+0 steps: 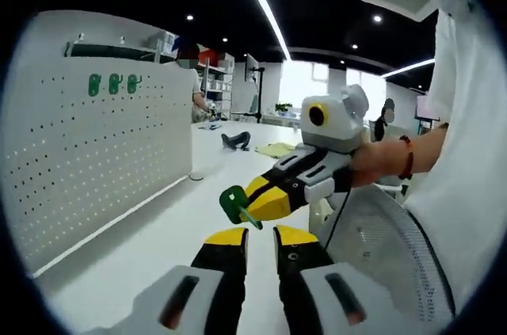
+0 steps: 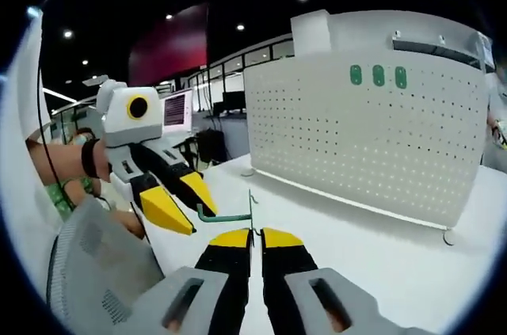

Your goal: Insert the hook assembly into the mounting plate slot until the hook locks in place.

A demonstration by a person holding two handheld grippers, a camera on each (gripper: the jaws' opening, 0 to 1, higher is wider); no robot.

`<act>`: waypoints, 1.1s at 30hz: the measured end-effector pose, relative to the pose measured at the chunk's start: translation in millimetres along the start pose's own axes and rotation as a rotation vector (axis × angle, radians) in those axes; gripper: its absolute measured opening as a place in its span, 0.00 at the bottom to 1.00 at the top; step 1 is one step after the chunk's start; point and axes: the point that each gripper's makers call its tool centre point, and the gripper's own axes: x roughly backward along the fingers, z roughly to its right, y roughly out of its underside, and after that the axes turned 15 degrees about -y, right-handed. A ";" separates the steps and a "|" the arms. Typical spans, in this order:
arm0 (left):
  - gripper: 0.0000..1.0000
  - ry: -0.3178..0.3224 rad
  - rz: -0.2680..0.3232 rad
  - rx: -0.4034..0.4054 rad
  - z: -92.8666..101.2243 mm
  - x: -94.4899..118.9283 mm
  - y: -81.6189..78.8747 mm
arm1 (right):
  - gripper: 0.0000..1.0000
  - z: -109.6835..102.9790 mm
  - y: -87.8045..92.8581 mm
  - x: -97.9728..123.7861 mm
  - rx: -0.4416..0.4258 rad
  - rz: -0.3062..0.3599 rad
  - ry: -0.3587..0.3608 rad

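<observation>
In the right gripper view, the right claw (image 2: 255, 234) rises from the bottom centre, its jaws clamped together on the thin stem of the green hook (image 2: 230, 215), which juts up and left. The left claw (image 2: 184, 207), jaws apart, hangs at centre left beside the hook's bent end. In the left gripper view, the left claw's yellow tips stand apart at the bottom. Beyond, the white pegboard (image 2: 372, 129) stands upright on the white surface (image 2: 396, 256), three green pieces (image 2: 378, 75) in its upper part.
</observation>
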 end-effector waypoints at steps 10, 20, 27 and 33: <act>0.07 -0.062 0.038 0.046 -6.7 -5.1 -5.4 | 0.03 -0.7 -9.9 -0.6 -0.021 0.054 0.020; 0.05 -0.101 0.078 0.084 -10.3 -6.2 -12.9 | 0.03 1.5 -14.8 0.8 -0.044 0.097 0.045; 0.08 -0.159 0.121 0.108 -16.6 -8.8 -19.9 | 0.03 5.2 -18.8 1.4 -0.057 0.133 0.089; 0.07 -0.175 0.136 0.127 -17.8 -10.3 -22.1 | 0.03 5.2 -17.5 0.5 -0.073 0.136 0.088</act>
